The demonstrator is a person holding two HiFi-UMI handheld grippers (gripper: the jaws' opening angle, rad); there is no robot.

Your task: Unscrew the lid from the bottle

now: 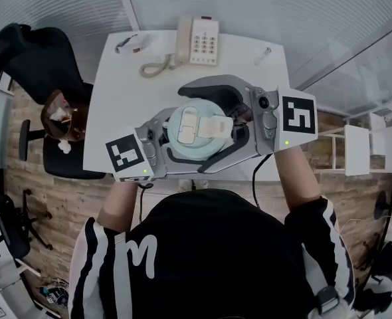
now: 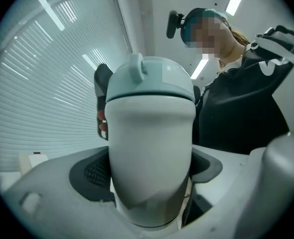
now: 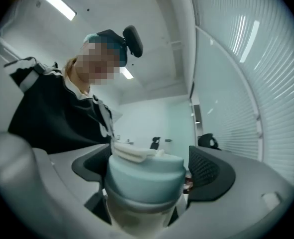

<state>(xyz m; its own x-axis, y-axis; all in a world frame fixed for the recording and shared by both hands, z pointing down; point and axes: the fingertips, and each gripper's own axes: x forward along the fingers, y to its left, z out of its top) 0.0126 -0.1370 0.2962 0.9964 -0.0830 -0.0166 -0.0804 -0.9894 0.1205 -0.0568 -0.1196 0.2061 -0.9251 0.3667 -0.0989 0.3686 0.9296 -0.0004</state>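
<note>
Status: bottle (image 2: 152,148) is up in the air between both claws, close to my chest and over the near edge of the bench (image 1: 116,98), not resting on anything.

Left claw (image 2: 149,171) is clenched on the white body, low down. The body fills the gap between the pads. Right claw (image 3: 149,172) is clamped round the pale blue lid (image 1: 197,128) from the opposite side. One pad looks only just in contact, and there's a thin sliver showing beside it. Lid looks fully seated, so I'd say the unscrewing isn't visibly started.

Risks from here:
- The body is smooth and rounded. If thread friction beats the left grip, the bottle will spin in the pads instead of the lid turning.
- A marginal bite on the lid means the right claw may skate round it, or ride up and off the rim.
- The white flip tab on top of the lid sits near the pads and could get snagged or popped open.
- There's no support underneath. A slip on either side drops the bottle onto the bench or my lap.
- Can't tell if there's liquid inside. If there is, tilting as the lid comes free will spill it.
</note>
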